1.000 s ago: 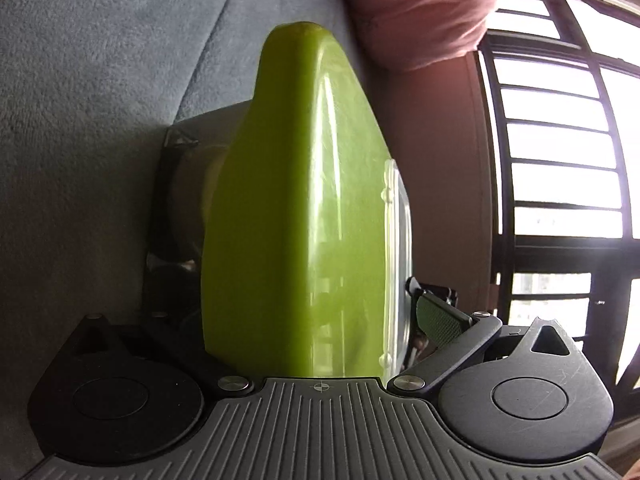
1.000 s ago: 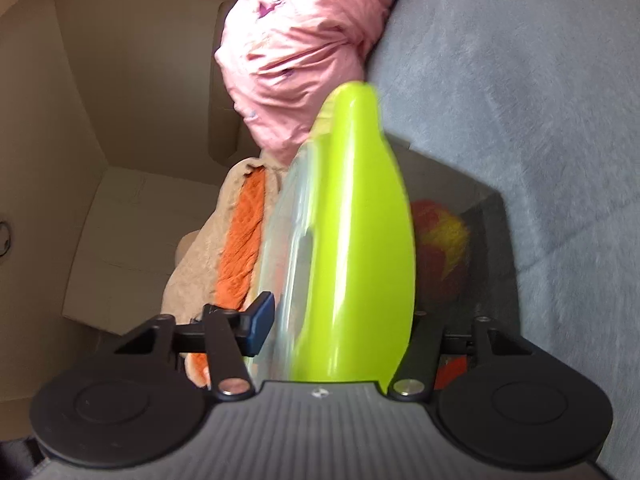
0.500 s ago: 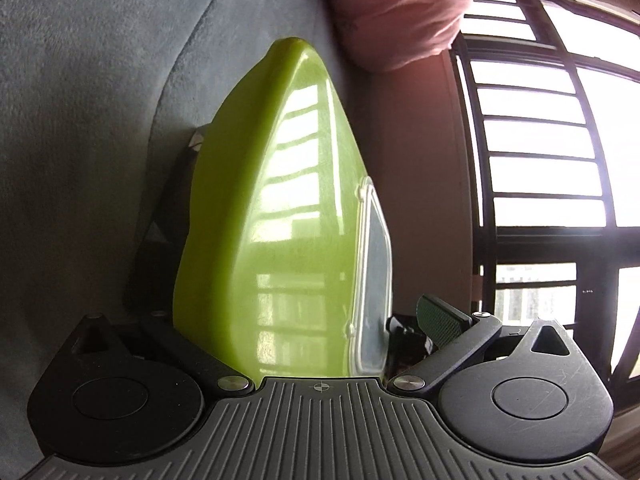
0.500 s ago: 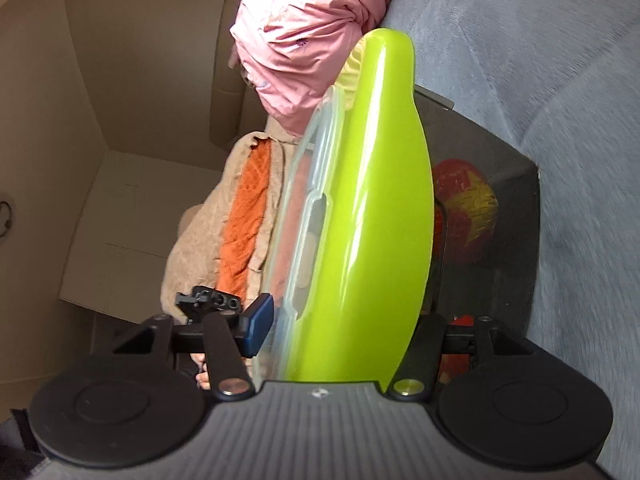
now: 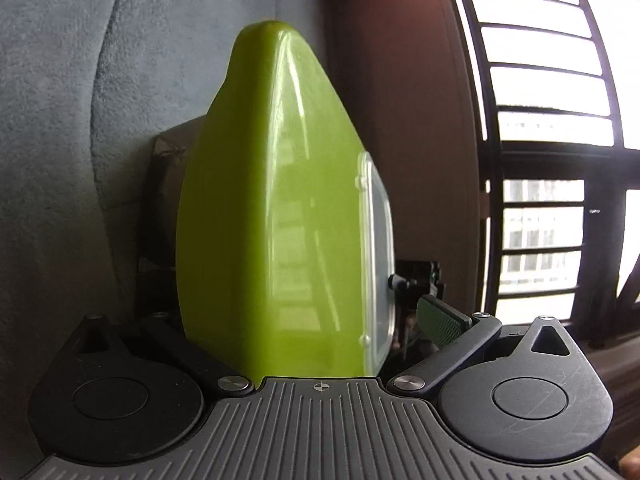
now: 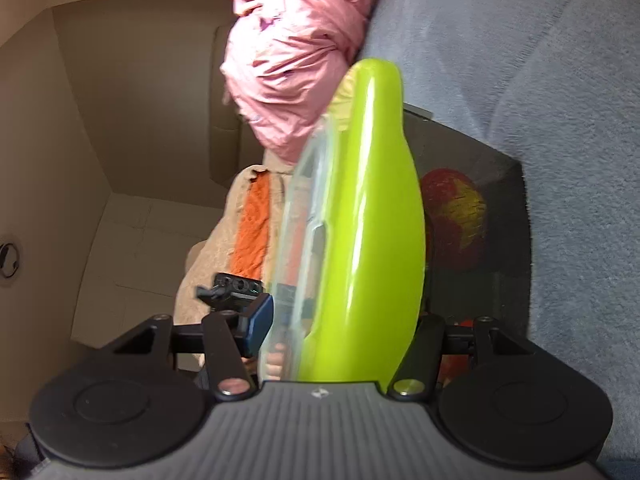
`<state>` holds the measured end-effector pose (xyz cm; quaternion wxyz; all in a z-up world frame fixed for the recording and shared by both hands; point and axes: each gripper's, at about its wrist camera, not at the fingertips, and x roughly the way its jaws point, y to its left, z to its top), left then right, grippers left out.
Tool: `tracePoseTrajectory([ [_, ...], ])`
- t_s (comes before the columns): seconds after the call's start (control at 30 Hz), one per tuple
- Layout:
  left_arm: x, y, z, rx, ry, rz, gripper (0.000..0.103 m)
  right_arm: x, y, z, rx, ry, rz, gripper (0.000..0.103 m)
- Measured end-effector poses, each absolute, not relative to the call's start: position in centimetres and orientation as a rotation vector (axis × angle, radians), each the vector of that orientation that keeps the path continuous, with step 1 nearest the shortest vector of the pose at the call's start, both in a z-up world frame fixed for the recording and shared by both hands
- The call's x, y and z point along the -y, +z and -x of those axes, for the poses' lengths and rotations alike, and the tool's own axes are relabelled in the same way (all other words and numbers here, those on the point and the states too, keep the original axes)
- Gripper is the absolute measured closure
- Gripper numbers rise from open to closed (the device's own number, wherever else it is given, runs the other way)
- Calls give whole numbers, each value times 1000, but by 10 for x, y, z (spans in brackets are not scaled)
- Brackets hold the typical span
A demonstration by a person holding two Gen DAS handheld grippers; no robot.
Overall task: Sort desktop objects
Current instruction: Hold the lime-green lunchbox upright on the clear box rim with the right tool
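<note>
A lime-green plastic box [image 5: 276, 216] with a clear lid [image 5: 378, 264] fills the left wrist view, held on edge between the fingers of my left gripper [image 5: 308, 320]. The same green box [image 6: 372, 240] shows in the right wrist view, its clear lid [image 6: 304, 224] facing left, gripped between the fingers of my right gripper [image 6: 340, 328]. Both grippers are shut on opposite ends of the box. The blue pad [image 6: 258, 322] of the right gripper presses the lid side. Behind the box stands a dark bin [image 6: 476, 216] with a red and yellow ball [image 6: 456, 224] inside.
A grey sofa [image 5: 72, 100] lies behind the box. A pink jacket [image 6: 296, 48] and an orange and beige cloth [image 6: 248, 224] sit at the left. A barred window [image 5: 552, 160] is to the right. The other gripper [image 5: 416, 280] shows past the lid.
The box has tilted and shifted slightly between both grippers. The pink jacket has left the left wrist view. Both grips hold.
</note>
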<state>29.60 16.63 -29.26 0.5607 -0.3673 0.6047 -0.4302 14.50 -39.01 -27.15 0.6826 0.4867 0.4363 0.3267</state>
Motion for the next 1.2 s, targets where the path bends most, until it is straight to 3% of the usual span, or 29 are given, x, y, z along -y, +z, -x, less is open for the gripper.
tracePoseTrajectory([
  [0.13, -149, -309, -315, -1520, -929, 777, 0, 384, -279, -153, -1000, 753, -1109, 45],
  [0.43, -147, -296, -307, -1422, -929, 767, 0, 388, -281, -166, -996, 767, -1143, 45],
  [0.73, -217, -297, -244, -1253, -899, 1105, 0, 366, -260, -227, -1066, 852, -991, 35],
  [0.9, -223, -313, -234, -1242, -815, 1156, 0, 351, -258, -258, -1100, 904, -912, 35],
  [1.07, -227, -321, -237, -1172, -743, 1219, 0, 365, -261, -232, -1102, 858, -942, 37],
  [1.1, -229, -324, -240, -1163, -729, 1235, 0, 369, -259, -223, -1098, 832, -951, 35],
  [1.17, -213, -321, -248, -1166, -702, 1254, 0, 377, -252, -204, -1081, 788, -989, 18],
  [1.2, -213, -321, -251, -1170, -693, 1251, 0, 380, -247, -194, -1067, 770, -1005, 18],
])
